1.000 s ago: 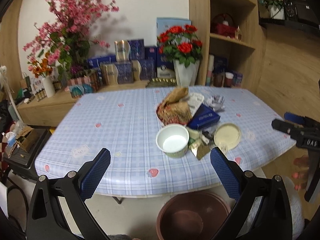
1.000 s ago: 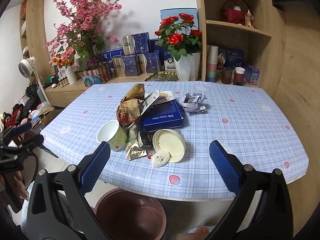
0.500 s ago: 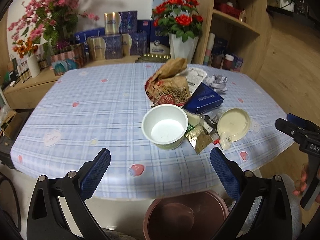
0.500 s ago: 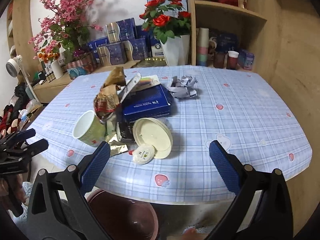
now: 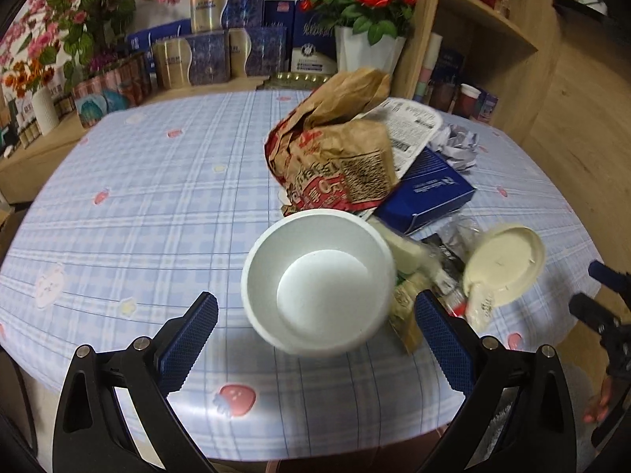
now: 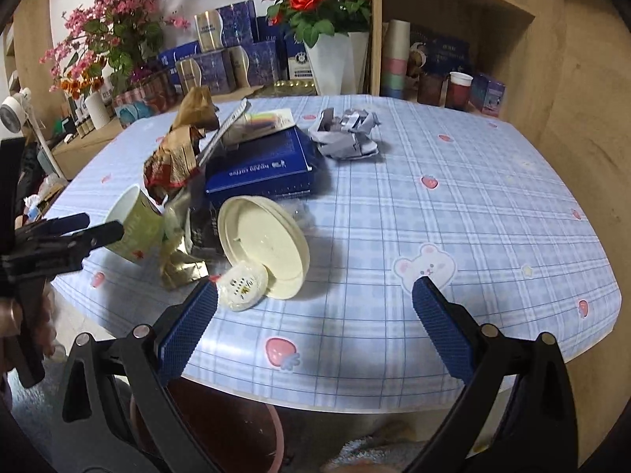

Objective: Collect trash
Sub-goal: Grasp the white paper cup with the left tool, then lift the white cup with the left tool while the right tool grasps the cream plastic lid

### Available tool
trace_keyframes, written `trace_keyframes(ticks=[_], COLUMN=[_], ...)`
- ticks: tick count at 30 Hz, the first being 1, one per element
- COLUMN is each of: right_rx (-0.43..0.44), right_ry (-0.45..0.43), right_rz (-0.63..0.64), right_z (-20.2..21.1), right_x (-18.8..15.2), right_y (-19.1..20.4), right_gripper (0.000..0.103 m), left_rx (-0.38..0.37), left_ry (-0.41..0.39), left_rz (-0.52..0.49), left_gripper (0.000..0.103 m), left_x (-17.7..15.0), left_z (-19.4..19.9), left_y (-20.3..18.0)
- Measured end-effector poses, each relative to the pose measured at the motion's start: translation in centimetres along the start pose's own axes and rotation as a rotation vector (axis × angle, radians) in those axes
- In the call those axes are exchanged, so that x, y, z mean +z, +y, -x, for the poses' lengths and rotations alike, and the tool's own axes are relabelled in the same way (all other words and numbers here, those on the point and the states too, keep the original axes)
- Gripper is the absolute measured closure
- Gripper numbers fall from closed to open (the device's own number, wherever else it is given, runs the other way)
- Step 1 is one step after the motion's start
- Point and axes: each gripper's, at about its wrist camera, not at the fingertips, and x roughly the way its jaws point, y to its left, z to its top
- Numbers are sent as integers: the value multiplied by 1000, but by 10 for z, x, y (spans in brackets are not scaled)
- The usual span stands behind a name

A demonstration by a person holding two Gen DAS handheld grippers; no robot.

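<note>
Over the table edge, both tongs (image 5: 315,323) (image 6: 313,317) spread, left now nearer the paper cup (image 5: 317,282).

Little lettering can be read. On the blue box (image 6: 260,169), beyond the right jaws, white lettering is seen upside down along its near side, too small to be made out with certainty. On the paper bag (image 5: 335,161), beyond the left jaws, large white characters on a red band and a block of fine black print are seen, none legible. On the white leaflet (image 5: 414,126) behind the bag, rows of print are blurred.
</note>
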Motion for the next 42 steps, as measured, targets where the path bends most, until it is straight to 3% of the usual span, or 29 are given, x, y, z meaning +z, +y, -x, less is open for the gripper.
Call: trace_keyframes(ticks=[7, 10, 18, 20, 22, 24, 29, 31, 35, 42], right_rx=[6, 34, 52, 68, 87, 109, 107, 91, 96, 23], right_ry=[24, 32, -6, -9, 2, 22, 29, 28, 10, -61], right_rz=[-11, -11, 73, 86, 86, 61, -3, -64, -184, -160], right_z=[-17, -23, -33, -39, -45, -52, -52, -49, -51, -55], right_x=[-1, 1, 12, 16, 20, 24, 25, 21, 16, 25], right_y=[-4, -4, 1, 2, 1, 0, 5, 9, 16, 35], right_gripper=[6, 6, 7, 9, 22, 23, 20, 5, 6, 6], left_rx=[-14, -31, -24, -23, -26, -23, -15, -7, -3, -5], left_ry=[6, 13, -12, -18, -24, -27, -38, -49, -66, -76], left_rz=[41, 24, -37, -37, -26, -19, 2, 12, 29, 50], left_gripper=[7, 22, 24, 24, 24, 24, 24, 24, 24, 24], left_x=[2, 0, -6, -6, -6, -6, -8, -9, -13, -21], left_z=[-17, -20, -9, -6, -3, -1, 5, 8, 13, 23], left_y=[4, 2, 0, 0, 1, 1, 4, 5, 7, 17])
